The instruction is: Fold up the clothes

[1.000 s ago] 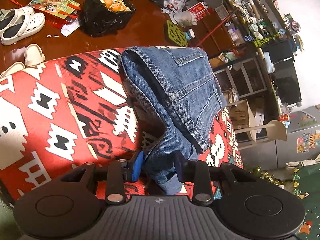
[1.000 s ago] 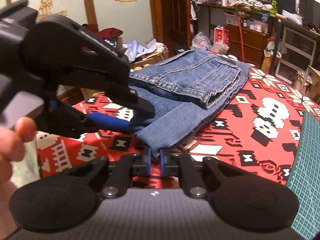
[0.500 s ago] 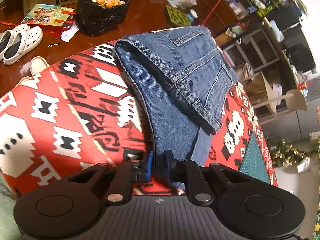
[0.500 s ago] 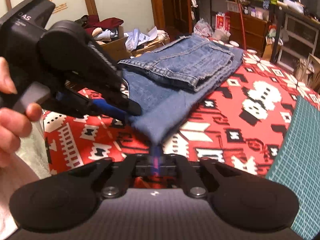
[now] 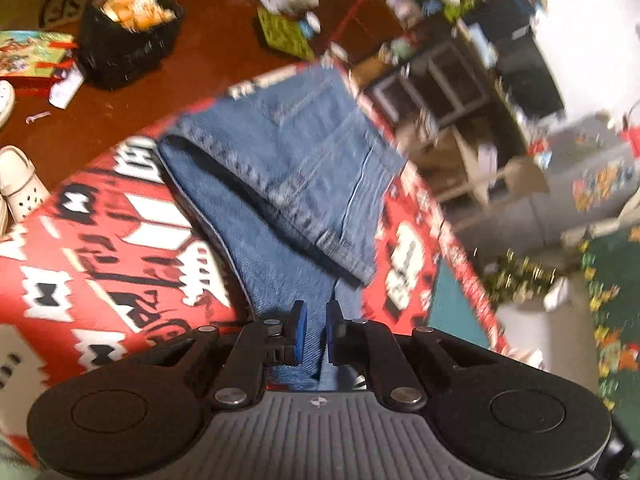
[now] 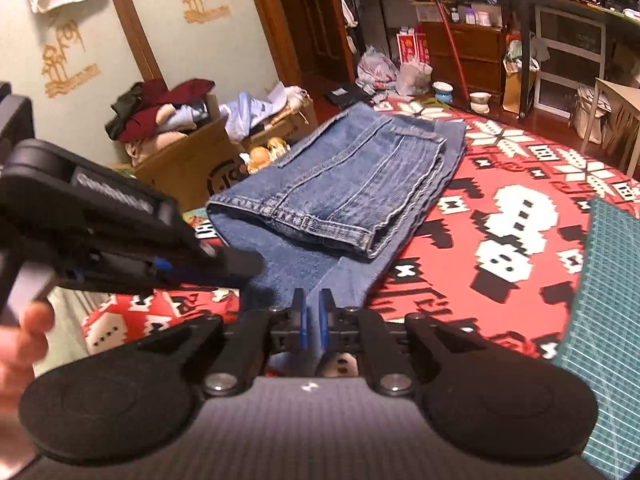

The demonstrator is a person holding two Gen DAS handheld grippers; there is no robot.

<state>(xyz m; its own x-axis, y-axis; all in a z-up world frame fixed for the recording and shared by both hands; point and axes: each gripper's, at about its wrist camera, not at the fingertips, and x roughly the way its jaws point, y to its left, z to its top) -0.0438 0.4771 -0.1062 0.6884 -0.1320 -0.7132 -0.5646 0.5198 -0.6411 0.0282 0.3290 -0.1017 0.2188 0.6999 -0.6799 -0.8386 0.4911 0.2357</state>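
A second ago the left gripper (image 5: 316, 334) stood open around the jeans (image 5: 280, 184); now its jaws are closing on the near denim edge. The right gripper (image 6: 311, 320), just beside, also pinches this edge, its jaws opening slightly. Both corners seem ready to lift for the next fold on the red tablecloth (image 6: 520, 216).

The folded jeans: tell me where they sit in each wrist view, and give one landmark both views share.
Left wrist view: the jeans run from upper centre down to the left gripper, whose closing jaws pinch the near edge.
Right wrist view: the jeans lie at centre, the near edge pinched in the right gripper.
Shared landmark: the red patterned cloth under them.
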